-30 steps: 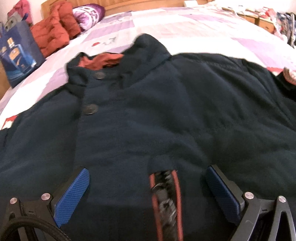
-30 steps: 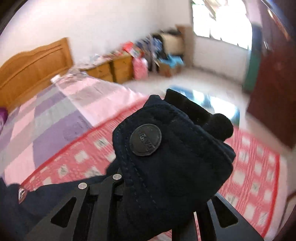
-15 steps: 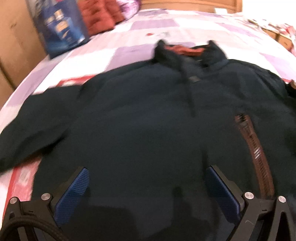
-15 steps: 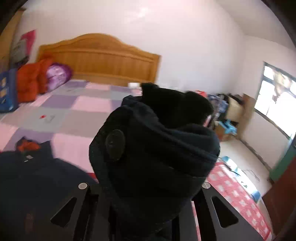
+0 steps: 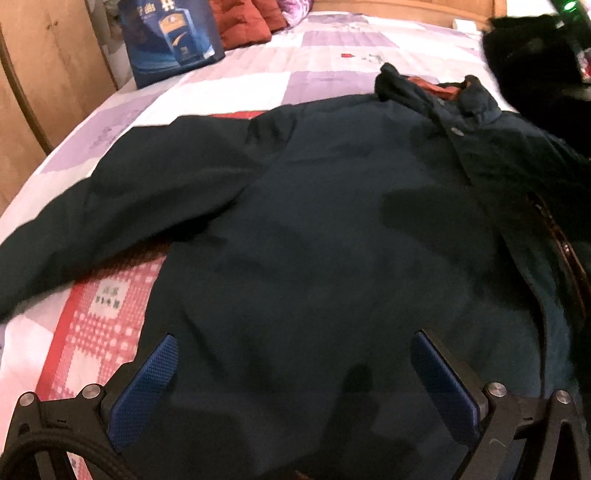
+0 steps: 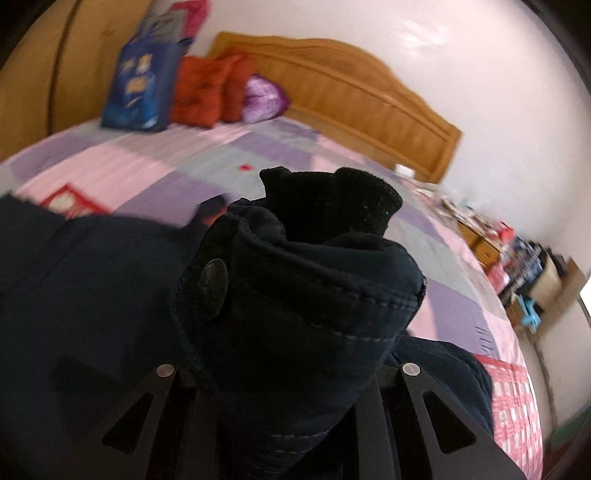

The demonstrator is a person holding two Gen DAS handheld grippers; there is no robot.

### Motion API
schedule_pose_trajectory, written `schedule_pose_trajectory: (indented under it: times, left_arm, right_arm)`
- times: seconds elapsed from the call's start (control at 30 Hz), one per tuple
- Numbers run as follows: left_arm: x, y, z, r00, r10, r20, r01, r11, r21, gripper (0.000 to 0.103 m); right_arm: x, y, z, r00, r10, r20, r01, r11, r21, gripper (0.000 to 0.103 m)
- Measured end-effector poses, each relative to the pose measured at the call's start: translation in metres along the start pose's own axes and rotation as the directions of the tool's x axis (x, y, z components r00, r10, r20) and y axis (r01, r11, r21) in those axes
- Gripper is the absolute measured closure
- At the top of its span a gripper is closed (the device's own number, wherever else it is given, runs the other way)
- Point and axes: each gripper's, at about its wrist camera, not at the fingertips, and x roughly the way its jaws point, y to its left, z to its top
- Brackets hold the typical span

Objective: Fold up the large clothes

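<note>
On bed (image 5: 332, 48): jacket (image 5: 332, 229) flat, collar at 1 o'clock
Left gripper (image 5: 293, 373): spread wide, empty
Right gripper (image 6: 284, 373): clamped on cuff (image 6: 295, 295)

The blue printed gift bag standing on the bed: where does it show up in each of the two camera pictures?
Left wrist view: the blue printed gift bag stands at top left, beyond the spread dark navy jacket.
Right wrist view: the bag is upper left, beside the wooden headboard.
Shared landmark: the folded rust-red padded garment lies just right of the bag in both.
</note>
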Motion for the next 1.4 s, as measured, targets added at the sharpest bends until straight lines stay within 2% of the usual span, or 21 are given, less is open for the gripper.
schedule_pose_trajectory:
  times: [0.2,0.53,0.7,0.8,0.83,0.9,0.97,1.07,1.17,1.23,1.33,1.4]
  left_arm:
    - [0.004,0.015,-0.01,1.0,0.004,-0.013,-0.005,0.999,-0.051,0.0]
    - [0.007,0.023,-0.018,0.999,0.013,-0.033,-0.015,0.996,-0.083,0.0]
    - [0.005,0.015,-0.016,1.0,0.01,-0.026,-0.012,0.998,-0.065,0.0]
    - [0.005,0.01,-0.014,1.0,0.01,-0.03,-0.012,0.998,-0.055,0.0]
    - [0.005,0.008,-0.013,1.0,0.01,-0.027,-0.012,0.998,-0.054,0.0]
    - [0.005,0.005,-0.01,1.0,0.01,-0.023,-0.011,0.999,-0.051,0.0]
    - [0.006,0.002,-0.006,1.0,0.013,-0.024,-0.014,0.999,-0.05,0.0]
    - [0.008,-0.004,0.006,1.0,0.01,-0.016,-0.011,0.999,-0.05,0.0]
    - [0.011,-0.011,0.02,1.0,0.007,-0.001,-0.007,0.999,-0.045,0.0]
    - [0.013,-0.018,0.031,1.0,0.001,0.013,0.0,0.999,-0.041,0.0]
    - [0.02,-0.037,0.056,0.999,-0.029,0.041,0.03,0.999,-0.026,0.0]
    - [0.024,-0.053,0.073,0.997,-0.056,0.057,0.056,0.998,-0.011,0.0]
  right_arm:
    - [0.009,0.038,-0.018,0.997,0.067,-0.045,-0.068,0.998,-0.018,0.086]
    - [0.035,0.076,-0.027,0.989,0.067,-0.134,-0.081,0.991,-0.106,0.083]
    - [0.035,0.075,-0.017,0.982,0.141,-0.126,-0.142,0.99,-0.004,0.069]
    - [0.04,0.08,-0.014,0.961,0.214,-0.177,-0.215,0.977,0.014,0.061]
    - [0.037,0.08,-0.014,0.955,0.238,-0.174,-0.239,0.971,0.018,0.055]
    - [0.026,0.077,-0.015,0.935,0.319,-0.157,-0.318,0.947,0.034,0.033]
    - [0.015,0.076,-0.017,0.925,0.35,-0.148,-0.352,0.936,0.013,0.022]
    - [-0.011,0.055,-0.022,0.888,0.45,-0.098,-0.442,0.892,0.091,0.021]
    - [-0.043,0.011,-0.029,0.9,0.436,-0.003,-0.428,0.884,0.189,0.02]
    - [-0.056,-0.015,-0.038,0.921,0.388,0.026,-0.383,0.894,0.231,0.02]
    - [-0.067,-0.057,-0.062,0.981,0.192,0.006,-0.189,0.958,0.214,0.02]
    - [-0.069,-0.084,-0.078,0.996,0.086,-0.014,-0.081,0.972,0.223,0.02]
